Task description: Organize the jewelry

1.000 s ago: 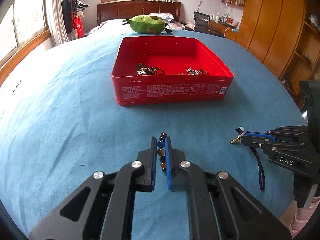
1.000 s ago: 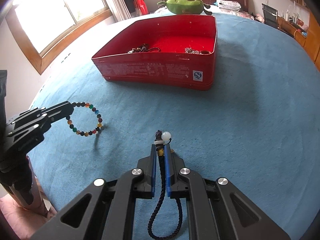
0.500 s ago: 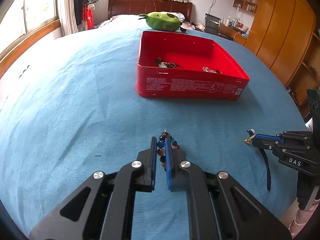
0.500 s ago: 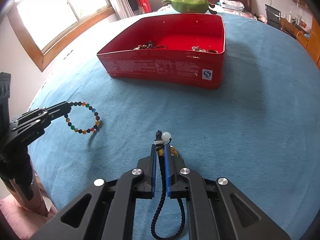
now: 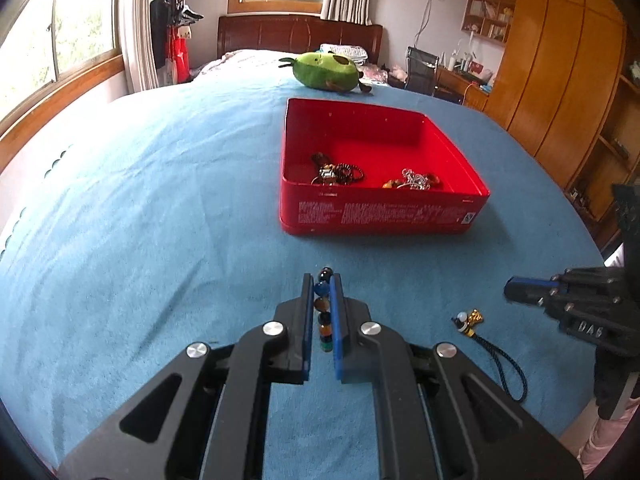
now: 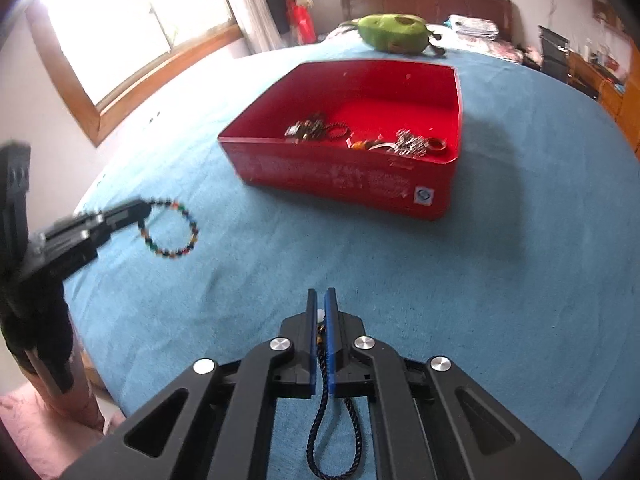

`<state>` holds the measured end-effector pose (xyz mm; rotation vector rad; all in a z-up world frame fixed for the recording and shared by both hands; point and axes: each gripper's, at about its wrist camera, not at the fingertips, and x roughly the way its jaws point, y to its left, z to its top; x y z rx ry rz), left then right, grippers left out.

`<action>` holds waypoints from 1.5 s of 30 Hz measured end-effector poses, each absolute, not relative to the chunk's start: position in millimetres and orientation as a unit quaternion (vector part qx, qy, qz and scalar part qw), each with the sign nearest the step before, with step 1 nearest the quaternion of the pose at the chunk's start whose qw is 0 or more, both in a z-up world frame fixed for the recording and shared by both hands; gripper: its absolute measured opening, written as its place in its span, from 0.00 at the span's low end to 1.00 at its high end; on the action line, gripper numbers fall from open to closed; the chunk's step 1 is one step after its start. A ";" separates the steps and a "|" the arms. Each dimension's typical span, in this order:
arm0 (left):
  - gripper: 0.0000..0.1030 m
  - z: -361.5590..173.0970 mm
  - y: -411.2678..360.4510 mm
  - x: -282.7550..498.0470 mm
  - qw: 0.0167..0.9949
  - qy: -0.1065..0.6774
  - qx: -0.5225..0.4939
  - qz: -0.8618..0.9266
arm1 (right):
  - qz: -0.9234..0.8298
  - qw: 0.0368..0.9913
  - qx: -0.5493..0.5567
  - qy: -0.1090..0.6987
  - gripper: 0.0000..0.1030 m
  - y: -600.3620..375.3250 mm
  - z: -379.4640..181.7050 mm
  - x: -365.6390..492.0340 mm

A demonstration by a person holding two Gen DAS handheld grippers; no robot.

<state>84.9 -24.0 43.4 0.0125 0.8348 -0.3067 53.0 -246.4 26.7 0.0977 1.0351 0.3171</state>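
My left gripper (image 5: 323,280) is shut on a bracelet of coloured beads (image 5: 322,306), held above the blue bedspread (image 5: 140,220). In the right wrist view the bracelet (image 6: 170,228) hangs as a ring from the left gripper (image 6: 144,210). A white-bead charm on a dark cord (image 5: 467,319) lies on the bedspread, apart from my right gripper (image 5: 510,291). Looking along my right gripper (image 6: 320,294), its jaws stand almost together and the charm (image 6: 320,314) and its cord loop show through the gap beneath. A red tin box (image 5: 380,212) lies beyond both grippers.
Several pieces of jewelry (image 5: 338,172) lie along the box's near wall (image 6: 340,178). A green plush toy (image 5: 324,70) sits behind the box. The bed's edge runs close on the right, with wooden wardrobes (image 5: 560,60) past it. Pink clothing (image 6: 24,408) shows at the lower left.
The charm has left my right gripper's jaws and now lies on the bedspread. My left gripper has shifted with the bracelet, so the box sits further right in its view.
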 end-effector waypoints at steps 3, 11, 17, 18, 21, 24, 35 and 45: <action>0.06 41.5 -25.1 85.8 0.901 0.407 0.004 -0.152 | 0.151 0.839 0.050 0.521 0.13 -243.0 8.1 58.5; 0.06 29.2 -24.2 89.4 0.893 0.423 0.000 -0.155 | 0.135 0.822 0.010 0.553 0.62 -226.3 -25.5 66.2; 0.06 28.3 -22.8 89.1 0.893 0.423 -0.003 -0.156 | 0.119 0.835 -0.031 0.537 0.38 -216.2 -25.9 65.4; 0.06 28.4 -22.6 89.5 0.893 0.423 -0.003 -0.156 | 0.118 0.836 -0.031 0.535 0.35 -216.5 -25.4 64.6; 0.06 28.8 -22.6 89.4 0.893 0.423 -0.003 -0.157 | 0.124 0.835 -0.012 0.537 0.34 -221.7 -24.1 61.7; 0.06 30.0 -23.0 88.8 0.892 0.423 -0.004 -0.159 | 0.143 0.828 0.035 0.540 0.32 -234.3 -20.0 62.6; 0.06 33.8 -27.7 87.0 0.893 0.419 -0.002 -0.164 | 0.149 0.846 0.063 0.507 0.32 -257.8 11.8 63.0; 0.06 43.5 -33.3 97.5 0.895 0.414 -0.001 -0.168 | 0.152 0.863 0.074 0.475 0.32 -264.7 38.0 73.3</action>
